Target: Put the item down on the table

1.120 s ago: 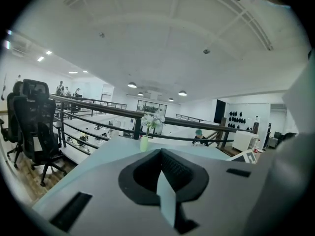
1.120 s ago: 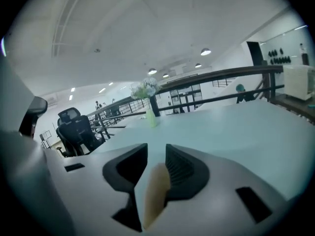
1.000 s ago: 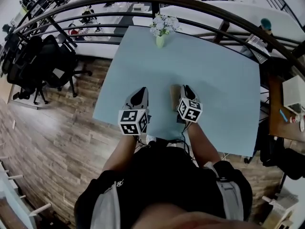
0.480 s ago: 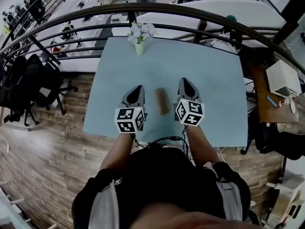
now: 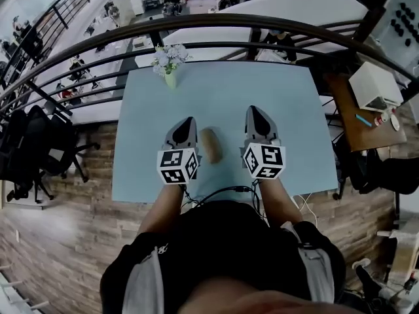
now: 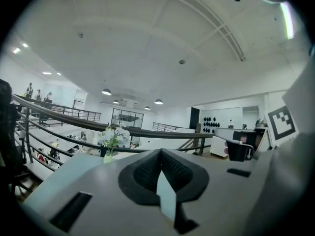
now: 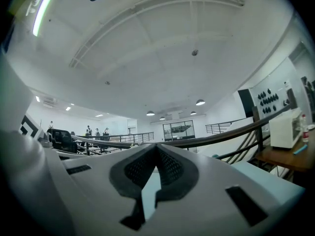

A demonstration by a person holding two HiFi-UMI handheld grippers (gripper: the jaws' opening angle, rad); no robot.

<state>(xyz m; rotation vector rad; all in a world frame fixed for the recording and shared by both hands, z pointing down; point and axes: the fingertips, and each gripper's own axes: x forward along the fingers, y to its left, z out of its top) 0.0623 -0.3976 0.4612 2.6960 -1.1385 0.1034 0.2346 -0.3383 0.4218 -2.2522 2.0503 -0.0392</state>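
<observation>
The item, a tan oblong roll [image 5: 211,144], lies on the pale blue table [image 5: 288,97], near its front edge. It rests free between my two grippers, touched by neither. In the head view my left gripper [image 5: 188,120] is just left of the roll and my right gripper [image 5: 255,110] is off to its right. Both point away from me, toward the far side of the table. The left gripper [image 6: 158,152] has its jaws together with nothing in them. The right gripper [image 7: 156,146] is likewise shut and empty. Neither gripper view shows the roll.
A small vase of white flowers [image 5: 169,64] stands at the table's far left edge, and the vase [image 6: 112,140] also shows in the left gripper view. A dark curved railing [image 5: 216,25] runs behind the table. Office chairs [image 5: 39,149] stand left, and a wooden desk with a white box [image 5: 373,87] right.
A second ago the roll lay right beside the right gripper; that gripper has since lifted and drawn off to the right. The left gripper has risen a little too.
</observation>
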